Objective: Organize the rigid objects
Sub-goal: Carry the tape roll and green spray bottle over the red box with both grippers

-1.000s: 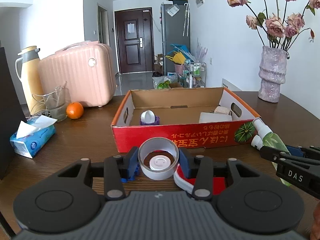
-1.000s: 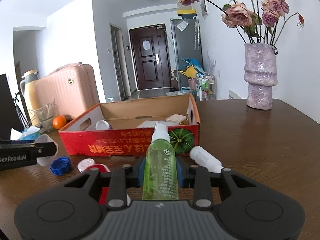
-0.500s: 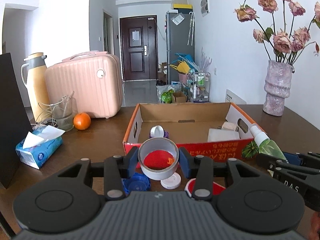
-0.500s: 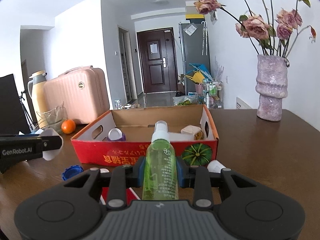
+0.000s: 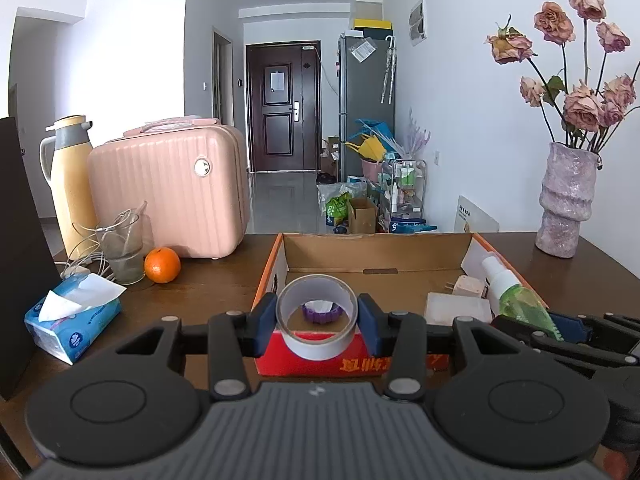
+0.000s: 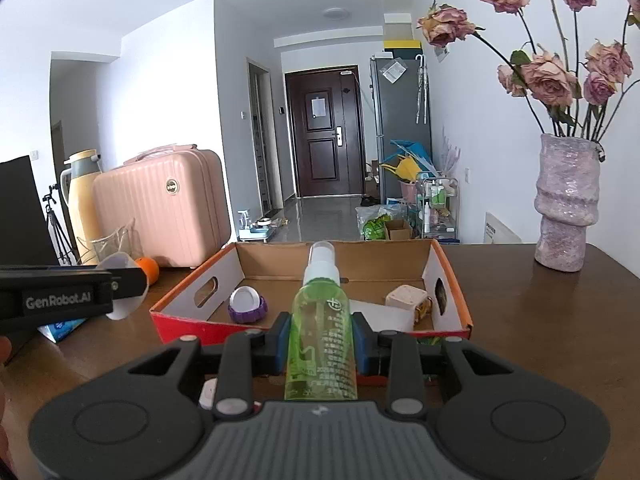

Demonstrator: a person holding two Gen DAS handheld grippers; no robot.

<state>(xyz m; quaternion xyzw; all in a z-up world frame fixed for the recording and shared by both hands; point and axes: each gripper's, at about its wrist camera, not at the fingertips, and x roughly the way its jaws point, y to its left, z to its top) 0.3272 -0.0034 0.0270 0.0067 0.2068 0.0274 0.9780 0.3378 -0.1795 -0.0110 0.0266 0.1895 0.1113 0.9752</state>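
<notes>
Both grippers pinch: left gripper (image 5: 317, 322) tape roll (image 5: 317, 344), right gripper (image 6: 320, 338) spray bottle (image 6: 320, 332), at box rim (image 6: 192, 320).

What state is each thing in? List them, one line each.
Left tongs: shut on the tape roll.
Tape roll: held, lifted.
Right tongs: shut on the spray bottle.
Spray bottle: held, capless.
Cardboard box: open-topped, partly filled.
Tissue pack: opened, tissue sticking out.
</notes>
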